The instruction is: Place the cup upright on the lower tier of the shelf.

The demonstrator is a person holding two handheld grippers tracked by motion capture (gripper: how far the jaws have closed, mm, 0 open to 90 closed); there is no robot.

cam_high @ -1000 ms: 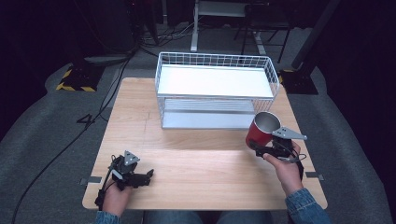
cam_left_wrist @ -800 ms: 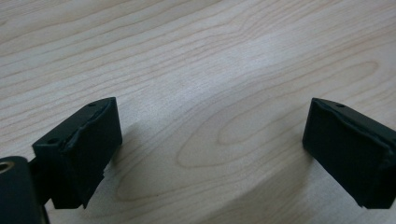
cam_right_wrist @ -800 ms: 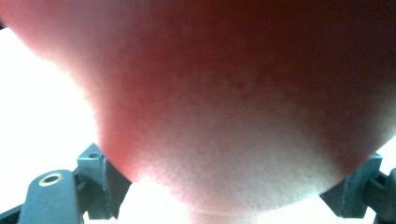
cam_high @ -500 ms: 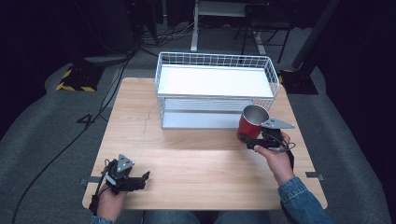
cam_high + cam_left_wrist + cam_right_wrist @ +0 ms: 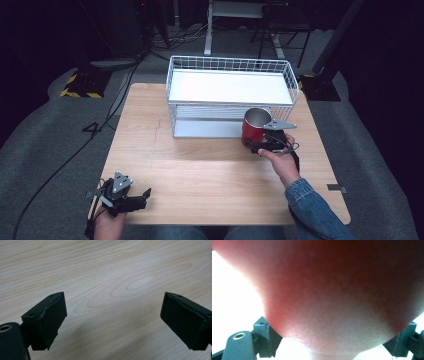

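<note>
I see the wooden table (image 5: 200,165) with the white wire basket (image 5: 230,87) at its far side. My right gripper (image 5: 260,146) has its jaws clamped on the red cup (image 5: 254,127), held upright just in front of the basket's right end, above the tabletop. My left gripper (image 5: 142,196) sits low at the table's near left corner, its jaws spread wide over bare wood, nothing between them

Red metal cup (image 5: 255,125), upright, beside basket (image 5: 230,87).
</note>
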